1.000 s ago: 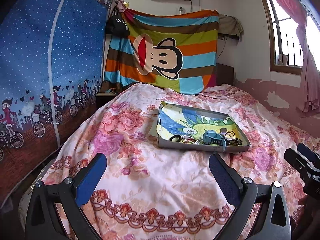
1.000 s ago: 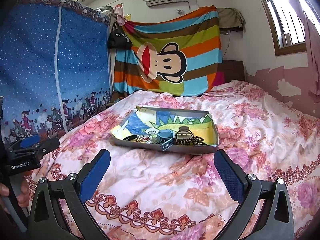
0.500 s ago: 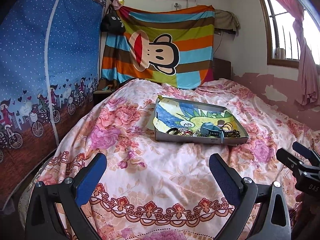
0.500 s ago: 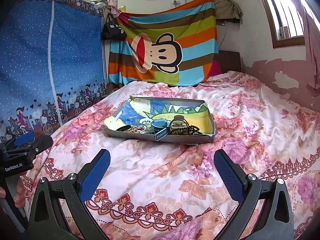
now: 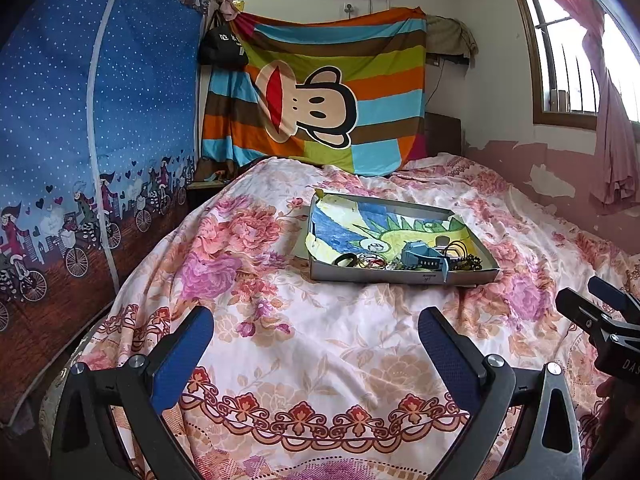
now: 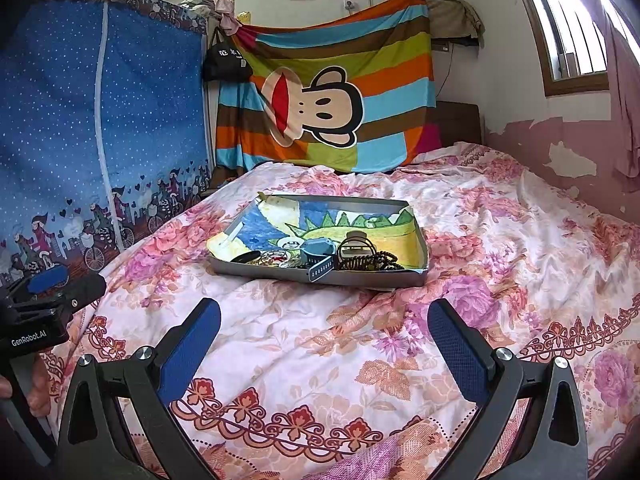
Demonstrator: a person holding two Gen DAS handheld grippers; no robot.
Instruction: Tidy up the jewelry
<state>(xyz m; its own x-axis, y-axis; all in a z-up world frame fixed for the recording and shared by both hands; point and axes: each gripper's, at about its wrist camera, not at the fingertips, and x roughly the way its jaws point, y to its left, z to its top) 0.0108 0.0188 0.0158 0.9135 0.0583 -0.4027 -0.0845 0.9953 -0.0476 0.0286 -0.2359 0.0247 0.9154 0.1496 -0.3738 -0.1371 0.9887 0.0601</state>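
Note:
A shallow grey tray (image 5: pixel 380 276) (image 6: pixel 360 278) lined with a colourful drawing lies on the flowered bedspread (image 5: pixel 320 340). At its near edge lies a pile of jewelry: a blue watch (image 5: pixel 424 258) (image 6: pixel 318 250), a black bangle (image 5: pixel 346 259), dark bead strings (image 6: pixel 372 262) and small shiny pieces. My left gripper (image 5: pixel 316 348) is open and empty, well short of the tray. My right gripper (image 6: pixel 324 346) is open and empty, also short of the tray. Each gripper shows at the edge of the other's view.
A blue fabric wardrobe (image 5: pixel 92 120) stands along the left of the bed. A striped monkey blanket (image 5: pixel 320 92) hangs at the head. A pink peeling wall (image 5: pixel 560 176) and window are on the right. The bedspread is wrinkled around the tray.
Both grippers have pulled back and risen a little, so the tray looks farther off and more of the room shows. Both stay open and empty.

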